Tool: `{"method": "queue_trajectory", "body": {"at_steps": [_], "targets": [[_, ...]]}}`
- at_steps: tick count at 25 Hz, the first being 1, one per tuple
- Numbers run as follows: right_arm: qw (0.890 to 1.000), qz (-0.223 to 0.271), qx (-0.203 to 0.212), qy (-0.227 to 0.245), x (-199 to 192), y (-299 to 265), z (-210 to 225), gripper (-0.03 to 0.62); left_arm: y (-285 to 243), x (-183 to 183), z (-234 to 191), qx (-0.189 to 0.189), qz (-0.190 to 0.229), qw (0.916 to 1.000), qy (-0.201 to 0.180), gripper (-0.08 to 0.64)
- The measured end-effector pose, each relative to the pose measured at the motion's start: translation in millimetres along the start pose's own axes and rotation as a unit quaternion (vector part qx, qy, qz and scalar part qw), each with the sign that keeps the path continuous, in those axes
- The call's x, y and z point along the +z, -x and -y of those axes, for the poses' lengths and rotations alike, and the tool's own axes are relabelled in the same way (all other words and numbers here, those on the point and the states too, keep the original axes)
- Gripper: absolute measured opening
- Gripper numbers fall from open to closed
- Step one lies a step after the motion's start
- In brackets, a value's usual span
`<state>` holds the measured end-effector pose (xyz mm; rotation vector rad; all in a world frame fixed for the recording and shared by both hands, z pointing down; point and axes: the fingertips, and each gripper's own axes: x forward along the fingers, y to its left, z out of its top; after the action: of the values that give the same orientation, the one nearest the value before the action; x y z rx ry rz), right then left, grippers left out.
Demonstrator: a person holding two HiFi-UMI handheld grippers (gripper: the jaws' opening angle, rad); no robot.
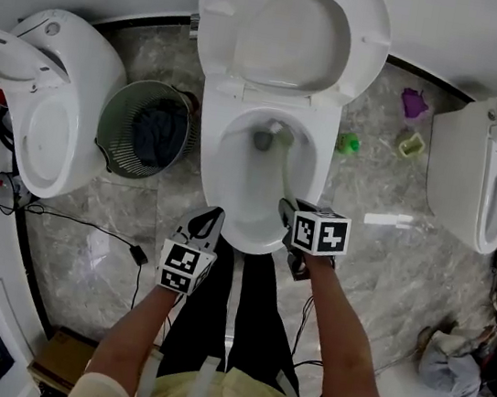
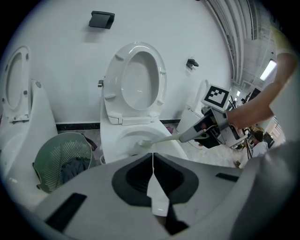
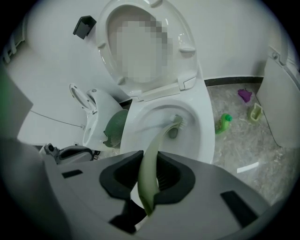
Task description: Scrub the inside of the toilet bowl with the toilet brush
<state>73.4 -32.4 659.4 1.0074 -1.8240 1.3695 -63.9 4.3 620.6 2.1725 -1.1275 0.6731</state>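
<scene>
Marble floor (image 1: 386, 269) (grey-veined) surrounds toilet bowl (image 1: 231, 181); toilet brush (image 3: 152, 159) inside.

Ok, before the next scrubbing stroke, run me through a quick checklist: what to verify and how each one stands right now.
1. Right gripper clamped on the toilet brush handle: ok.
2. Brush head inside the toilet bowl, near the drain: ok.
3. Bristles pressing on the porcelain: cannot tell.
4. Seat and lid raised out of the way: ok.
5. Left gripper shut, empty, outside the bowl's front rim: ok.
6. Green bottle and waste basket on the floor, apart from the bowl: ok.
</scene>
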Motion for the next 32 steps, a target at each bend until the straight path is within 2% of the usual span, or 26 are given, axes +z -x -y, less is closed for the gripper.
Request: {"method": "queue_trajectory", "body": {"at_steps": [6,12,22,27,32], "targets": [[0.999,-0.009,-0.024,-0.02,-29,18,12,0.081,-3,3,3,-0.004,0.001,1.0,-0.002,0.014],[0.997,-0.021,-0.016,-0.079,-56,34,6,0.081,-2,4,12,-0.014,-0.003,0.9999,-0.004,0.014],[0.994,-0.071,-0.016,-0.082,-96,45,-15,0.081,9,-3,18,-0.011,-0.009,0.9999,-0.001,0.014],[0.992,-0.092,-0.004,-0.082,-113,47,-26,0.081,15,-8,19,-0.004,-0.012,0.9999,0.006,0.014],[0.989,-0.101,0.013,-0.104,-124,45,-38,0.081,19,-14,20,-0.001,-0.014,0.9998,0.013,0.014]]}}
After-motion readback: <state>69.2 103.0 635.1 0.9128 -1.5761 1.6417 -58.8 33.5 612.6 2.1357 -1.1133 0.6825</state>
